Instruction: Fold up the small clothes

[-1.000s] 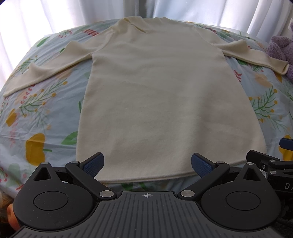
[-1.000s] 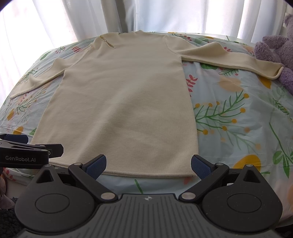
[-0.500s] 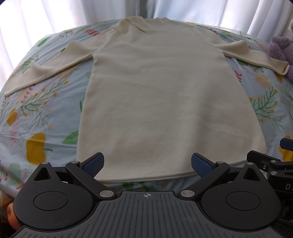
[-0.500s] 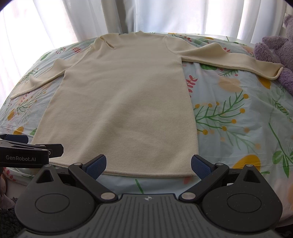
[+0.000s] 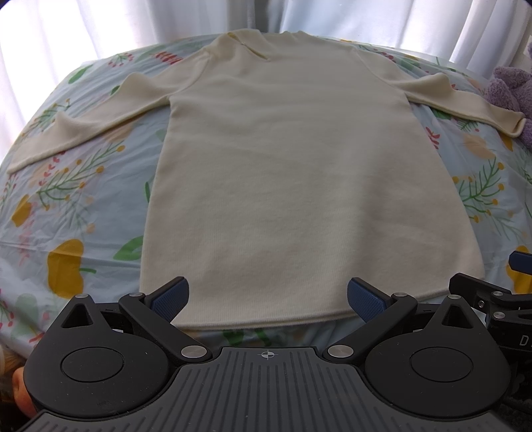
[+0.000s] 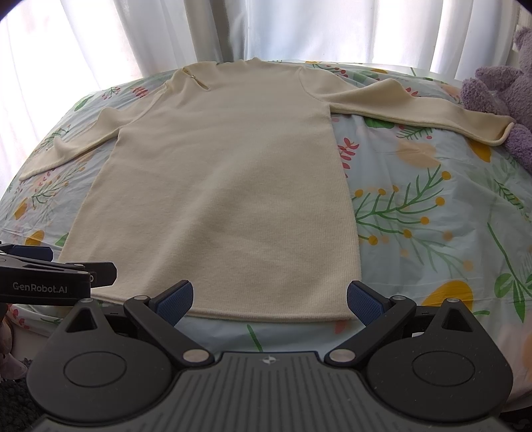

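Note:
A cream long-sleeved knit dress (image 5: 276,172) lies flat on a floral sheet, collar far, hem near, both sleeves spread out to the sides. It also shows in the right wrist view (image 6: 229,186). My left gripper (image 5: 267,299) is open and empty, just above the hem's left and middle part. My right gripper (image 6: 270,299) is open and empty, just above the hem's right part. Each gripper shows at the edge of the other's view, the right one (image 5: 498,299) and the left one (image 6: 50,275).
The floral sheet (image 6: 432,212) covers a rounded bed. A purple plush toy (image 6: 502,99) sits at the far right, touching the right sleeve's cuff; it also shows in the left wrist view (image 5: 512,89). White curtains (image 6: 266,30) hang behind the bed.
The left wrist view has shifted slightly, so the dress sits a little further right in it. The right gripper has not visibly moved. Both stay open.

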Motion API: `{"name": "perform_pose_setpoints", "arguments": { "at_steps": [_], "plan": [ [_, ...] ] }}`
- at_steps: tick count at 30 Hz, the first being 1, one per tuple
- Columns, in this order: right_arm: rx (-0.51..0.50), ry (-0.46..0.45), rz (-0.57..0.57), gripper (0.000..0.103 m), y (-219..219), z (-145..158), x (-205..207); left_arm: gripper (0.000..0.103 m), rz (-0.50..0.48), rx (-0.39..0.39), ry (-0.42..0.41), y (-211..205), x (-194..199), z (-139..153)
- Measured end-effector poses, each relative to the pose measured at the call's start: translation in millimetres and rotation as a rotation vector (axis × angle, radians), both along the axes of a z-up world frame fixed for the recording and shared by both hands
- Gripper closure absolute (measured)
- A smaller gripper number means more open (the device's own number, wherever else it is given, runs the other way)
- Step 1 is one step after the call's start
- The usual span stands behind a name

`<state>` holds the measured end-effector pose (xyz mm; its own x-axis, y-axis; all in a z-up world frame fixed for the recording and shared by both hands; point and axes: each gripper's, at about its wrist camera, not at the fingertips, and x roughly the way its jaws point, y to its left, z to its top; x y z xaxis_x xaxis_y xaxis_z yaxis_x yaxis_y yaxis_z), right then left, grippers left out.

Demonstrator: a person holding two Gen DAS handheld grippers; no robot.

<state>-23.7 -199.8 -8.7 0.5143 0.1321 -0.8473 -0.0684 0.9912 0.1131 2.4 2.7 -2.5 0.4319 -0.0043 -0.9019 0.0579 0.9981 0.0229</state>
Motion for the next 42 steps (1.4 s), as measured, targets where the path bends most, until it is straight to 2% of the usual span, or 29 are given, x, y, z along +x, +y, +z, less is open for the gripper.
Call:
{"name": "perform_pose_setpoints", "arguments": {
  "at_steps": [42],
  "plan": [
    [0.014,0.004,0.008,0.004,2.3,-2.9,3.8,0.0,0.029,-0.013,0.032,2.9,6.9,-7.1]
  ]
}}
